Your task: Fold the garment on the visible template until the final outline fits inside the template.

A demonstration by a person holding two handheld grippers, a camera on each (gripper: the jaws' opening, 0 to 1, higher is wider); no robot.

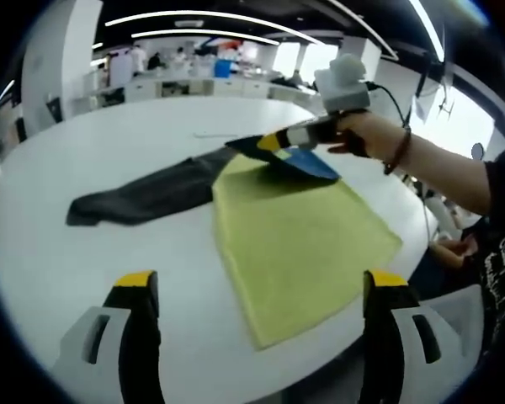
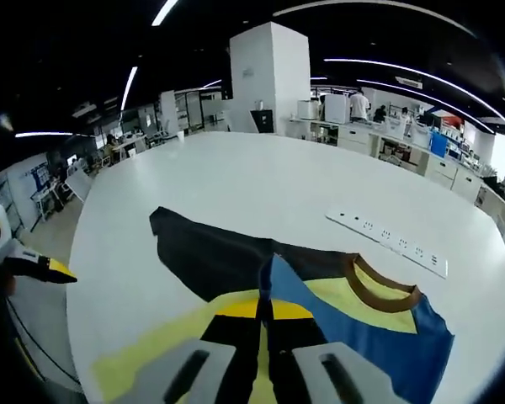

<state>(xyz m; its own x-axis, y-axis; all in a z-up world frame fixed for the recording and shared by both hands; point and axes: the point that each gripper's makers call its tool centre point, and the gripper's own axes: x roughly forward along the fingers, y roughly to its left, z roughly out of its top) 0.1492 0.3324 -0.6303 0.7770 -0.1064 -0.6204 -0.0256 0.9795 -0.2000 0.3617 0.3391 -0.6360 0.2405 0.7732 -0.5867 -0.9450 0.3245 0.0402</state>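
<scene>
gripping the garment (image 2: 320, 295) edge, right gripper (image 2: 265, 324) jaws closed; left gripper (image 1: 257, 290) jaws apart, empty

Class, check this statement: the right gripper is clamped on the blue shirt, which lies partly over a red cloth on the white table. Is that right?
Not quite. The cloth is yellow-green, not red, as the left gripper view shows. The rest holds: the right gripper is shut on the blue shirt, which lies partly over that cloth on the white table.
</scene>
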